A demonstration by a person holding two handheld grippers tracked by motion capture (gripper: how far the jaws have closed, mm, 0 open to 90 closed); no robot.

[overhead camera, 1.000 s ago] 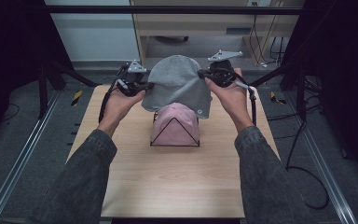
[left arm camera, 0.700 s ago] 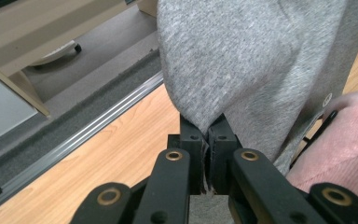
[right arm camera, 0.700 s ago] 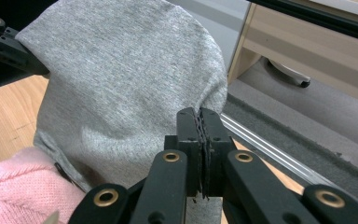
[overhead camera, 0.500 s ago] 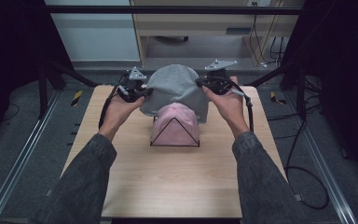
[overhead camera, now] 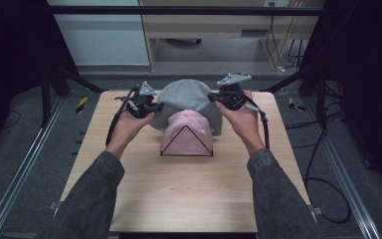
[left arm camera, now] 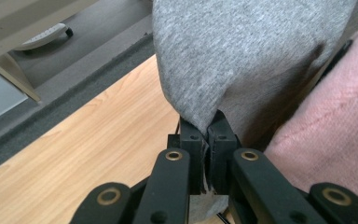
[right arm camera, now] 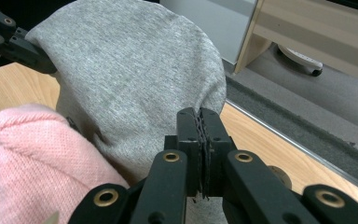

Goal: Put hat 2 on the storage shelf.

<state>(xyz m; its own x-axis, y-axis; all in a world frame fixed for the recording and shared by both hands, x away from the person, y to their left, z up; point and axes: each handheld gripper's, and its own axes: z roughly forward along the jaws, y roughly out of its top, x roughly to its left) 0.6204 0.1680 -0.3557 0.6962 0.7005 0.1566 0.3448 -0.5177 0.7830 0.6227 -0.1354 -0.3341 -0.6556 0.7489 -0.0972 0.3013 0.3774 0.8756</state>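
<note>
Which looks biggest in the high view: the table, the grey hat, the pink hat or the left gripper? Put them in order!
1. table
2. grey hat, even partly hidden
3. pink hat, nearer the camera yet smaller-looking
4. left gripper, smallest

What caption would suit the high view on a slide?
Two hand-held grippers, left gripper and right gripper, pinch opposite edges of a grey hat above a pink hat on a wire stand.

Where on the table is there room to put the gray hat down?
The widest bare patch of the table is the near part, between the pink hat on its wire stand and the near edge, flanked by the sleeves. It is crowded at the far middle, where both grippers pinch the gray hat behind the pink one.
</note>
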